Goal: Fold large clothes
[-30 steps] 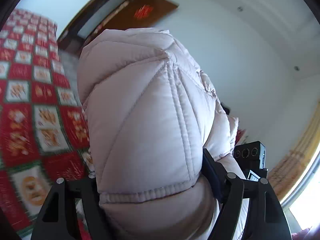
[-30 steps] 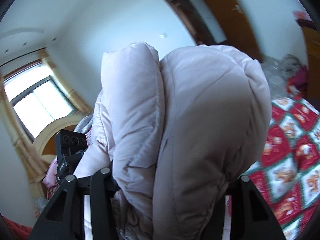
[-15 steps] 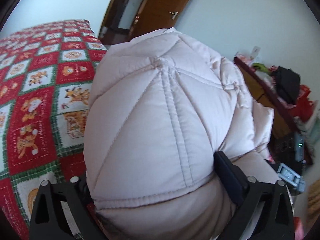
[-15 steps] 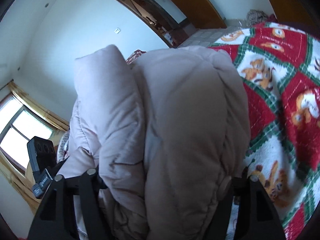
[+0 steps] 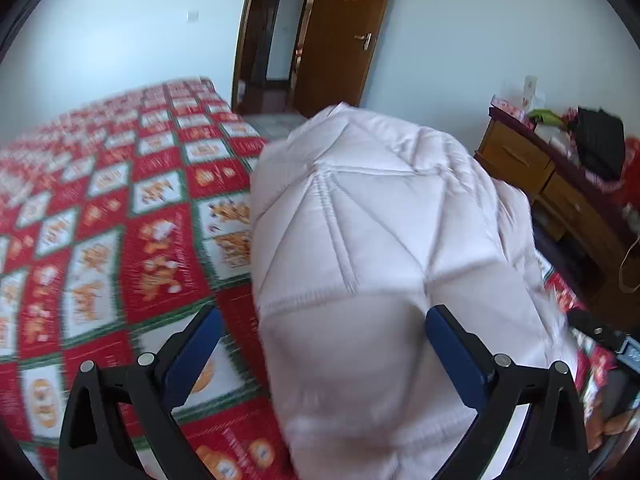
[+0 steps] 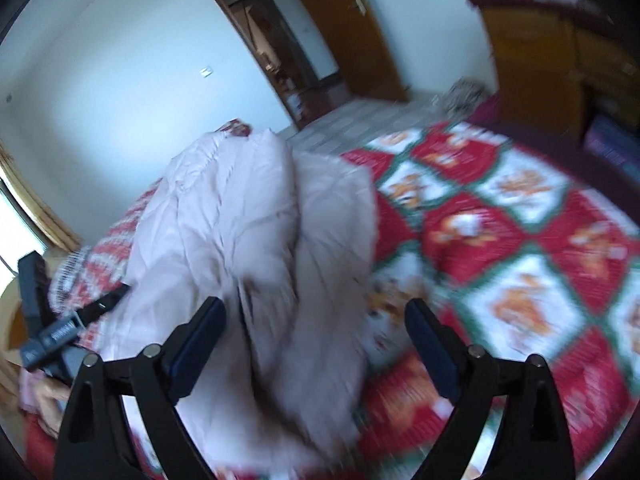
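A pale pink quilted puffer jacket (image 5: 372, 248) lies bunched on the bed, filling the middle of the left wrist view. My left gripper (image 5: 324, 316) is open wide around its near end. The left pad (image 5: 196, 344) stands clear of the cloth and the right pad (image 5: 452, 356) is close against it. In the right wrist view the jacket (image 6: 256, 240) sits as a crumpled heap on the bedspread. My right gripper (image 6: 316, 306) has its jaws opening, with the jacket's near edge between them. Its right pad (image 6: 428, 344) is well apart from the fabric.
A red, white and green patchwork bedspread (image 5: 120, 240) covers the bed (image 6: 520, 248). A wooden door (image 5: 340, 32) and an open doorway are at the far wall. A wooden dresser (image 5: 560, 192) piled with things stands right of the bed. The left gripper's body (image 6: 44, 332) shows at the left edge.
Both grippers tipped downward and lowered the jacket onto the bed. Their jaws spread from gripping the jacket to standing wide, and the jacket has been let go.
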Motion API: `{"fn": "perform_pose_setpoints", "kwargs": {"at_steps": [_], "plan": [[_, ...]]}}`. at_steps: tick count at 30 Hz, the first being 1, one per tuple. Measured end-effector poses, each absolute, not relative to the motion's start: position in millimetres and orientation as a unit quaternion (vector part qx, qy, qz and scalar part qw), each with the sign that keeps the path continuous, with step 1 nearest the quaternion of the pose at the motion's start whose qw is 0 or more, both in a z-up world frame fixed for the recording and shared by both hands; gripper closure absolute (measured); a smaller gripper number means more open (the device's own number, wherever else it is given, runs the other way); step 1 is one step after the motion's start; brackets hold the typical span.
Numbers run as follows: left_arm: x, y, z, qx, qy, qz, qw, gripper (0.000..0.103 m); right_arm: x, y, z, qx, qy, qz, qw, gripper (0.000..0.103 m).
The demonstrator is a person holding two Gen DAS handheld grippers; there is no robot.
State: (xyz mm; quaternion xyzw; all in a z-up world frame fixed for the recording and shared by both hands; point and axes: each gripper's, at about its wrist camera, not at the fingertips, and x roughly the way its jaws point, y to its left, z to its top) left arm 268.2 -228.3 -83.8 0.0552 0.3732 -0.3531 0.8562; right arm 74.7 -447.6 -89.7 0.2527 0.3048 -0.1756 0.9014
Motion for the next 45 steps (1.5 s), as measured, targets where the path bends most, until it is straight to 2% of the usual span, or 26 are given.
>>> {"fn": "perform_pose_setpoints", "kwargs": {"at_steps": [5,7,10,18,23,29,38,45], "plan": [[233.0,-217.9,-82.5,0.107,0.331,-0.326,0.879,0.001,40.8,-410.8,-76.7,0.18,0.277,-0.269,0.904,0.009],[219.5,-213.7,-83.7,0.116,0.32,-0.317,0.885,0.001,34.5,-395.5,-70.3,0.158,0.269,-0.277,0.909,0.004],[197.5,-204.7,-84.1,0.122,0.318,-0.308,0.889,0.001,17.3,-380.9,-61.0,0.134,0.251,-0.282,0.916,0.001],[139.2,-185.6,-80.6,0.128,0.324,-0.296,0.889,0.001,-6.5,-348.8,-57.1,0.116,0.25,-0.262,0.925,0.0],[108.0,-173.3,-63.5,0.139,0.297,-0.271,0.905,0.001,-27.7,-323.6,-45.4,0.111,0.248,-0.249,0.93,0.0],[84.7,-159.5,-39.3,0.102,0.294,-0.275,0.91,0.001,-46.3,-302.0,-19.0,0.101,0.219,-0.24,0.941,0.0],[45.2,-149.4,-5.0,0.116,0.213,-0.255,0.936,0.001,-65.0,-285.7,16.1,0.102,0.157,-0.234,0.954,0.0],[36.3,-141.6,8.1,0.103,0.193,-0.258,0.941,0.001,-68.9,-280.9,25.2,0.09,0.134,-0.24,0.957,0.0]]}}
